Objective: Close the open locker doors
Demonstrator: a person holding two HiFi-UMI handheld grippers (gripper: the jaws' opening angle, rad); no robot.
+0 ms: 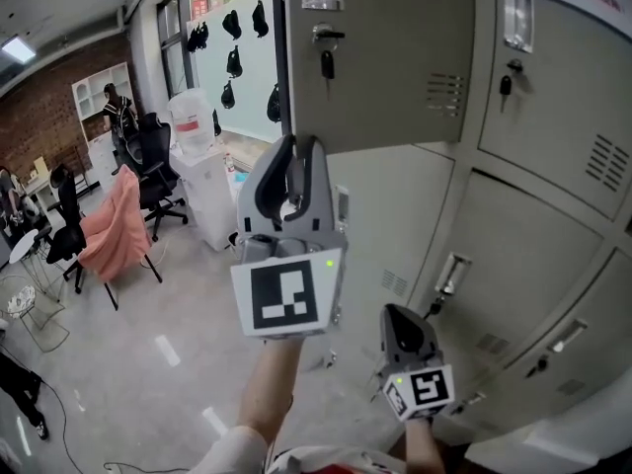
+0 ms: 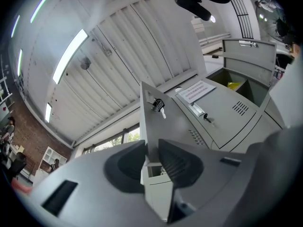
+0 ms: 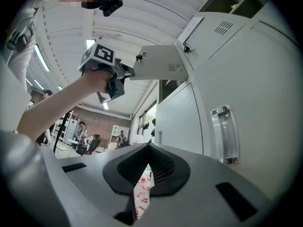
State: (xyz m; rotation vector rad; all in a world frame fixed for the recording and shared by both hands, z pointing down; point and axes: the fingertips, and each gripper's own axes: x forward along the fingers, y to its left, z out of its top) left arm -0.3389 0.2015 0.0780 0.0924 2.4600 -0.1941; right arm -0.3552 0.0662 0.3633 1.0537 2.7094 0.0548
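Matt painted metal locker door (image 1: 395,57), smooth plastic left claw (image 1: 299,146), glossy floor (image 1: 148,393), rough brick wall (image 1: 44,117)

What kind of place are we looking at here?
Probably an office or shared workspace: a bank of keyed metal lockers with one door open, office chairs, and a water dispenser.

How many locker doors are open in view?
2. One door, its edge between the left gripper's fingers; a second door farther off, left gripper view. More may be hidden.
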